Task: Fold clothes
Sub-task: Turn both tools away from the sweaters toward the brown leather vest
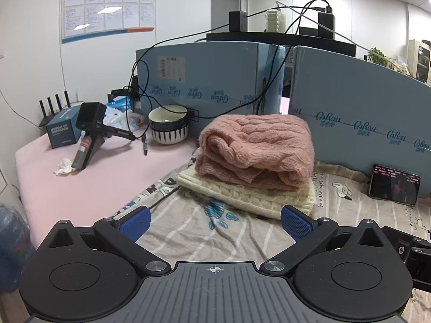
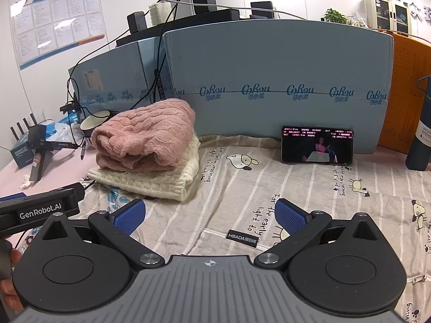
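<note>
I am looking at a folded pink sweater [image 1: 256,148] lying on top of a folded cream sweater [image 1: 250,195]; the stack is sitting on a grey printed sheet [image 1: 237,239] covering the table, at the sheet's left edge, close to the blue cartons [image 1: 358,102] standing behind it. From the right wrist view the same pile [image 2: 145,140] is resting left of centre.

I am holding my left gripper [image 1: 215,220] just in front of the stack, its blue fingers [image 1: 134,222] spread wide apart and gripping nothing. My right gripper [image 2: 210,214] is hovering over bare sheet to the right of the pile, its fingers [image 2: 291,215] likewise wide apart and empty. The body of the left gripper is showing at the lower left of the right wrist view.

A phone [image 2: 317,145] with a lit screen is leaning against the cartons to the right of the clothes. Left of the stack, on the pink table surface [image 1: 107,177], a striped bowl [image 1: 168,125], a black handheld device [image 1: 89,134], a small blue box [image 1: 60,130] and a crumpled tissue [image 1: 64,167] are sitting. A dark bottle [image 2: 421,134] is standing at the far right.
</note>
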Demonstrator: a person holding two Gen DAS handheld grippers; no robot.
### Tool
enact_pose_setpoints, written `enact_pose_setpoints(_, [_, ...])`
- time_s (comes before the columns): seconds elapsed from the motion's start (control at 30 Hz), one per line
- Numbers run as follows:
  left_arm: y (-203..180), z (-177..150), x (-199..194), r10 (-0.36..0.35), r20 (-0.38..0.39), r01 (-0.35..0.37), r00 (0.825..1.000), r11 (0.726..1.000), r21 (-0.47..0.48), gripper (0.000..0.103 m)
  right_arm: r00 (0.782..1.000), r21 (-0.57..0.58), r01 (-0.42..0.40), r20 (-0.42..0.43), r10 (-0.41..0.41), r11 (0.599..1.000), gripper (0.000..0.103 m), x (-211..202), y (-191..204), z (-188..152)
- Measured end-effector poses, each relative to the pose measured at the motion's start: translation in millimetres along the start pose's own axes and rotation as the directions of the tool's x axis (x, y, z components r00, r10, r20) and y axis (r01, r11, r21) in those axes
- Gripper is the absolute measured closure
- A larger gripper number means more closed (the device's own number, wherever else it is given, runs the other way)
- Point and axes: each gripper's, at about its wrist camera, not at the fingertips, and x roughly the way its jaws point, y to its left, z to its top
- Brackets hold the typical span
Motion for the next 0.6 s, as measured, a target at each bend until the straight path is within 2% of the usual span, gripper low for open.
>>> enact_pose_setpoints(0.33, [9.4, -3.6, 13.3, -0.048, -0.055, 0.047, 0.997, 0.999, -0.025, 0.0, 0.998, -0.012, 0.04, -0.038, -0.041, 0.999, 0.0, 6.8, 13.7, -5.8])
enact_pose_setpoints(0.6, [7.1, -2.1, 15.8, -0.049, -0.047, 0.049, 0.998, 0.999, -0.003, 0.0, 0.999, -0.006, 0.036, -0.033, -0.037, 0.999, 0.0, 8.0, 14.4, -6.5])
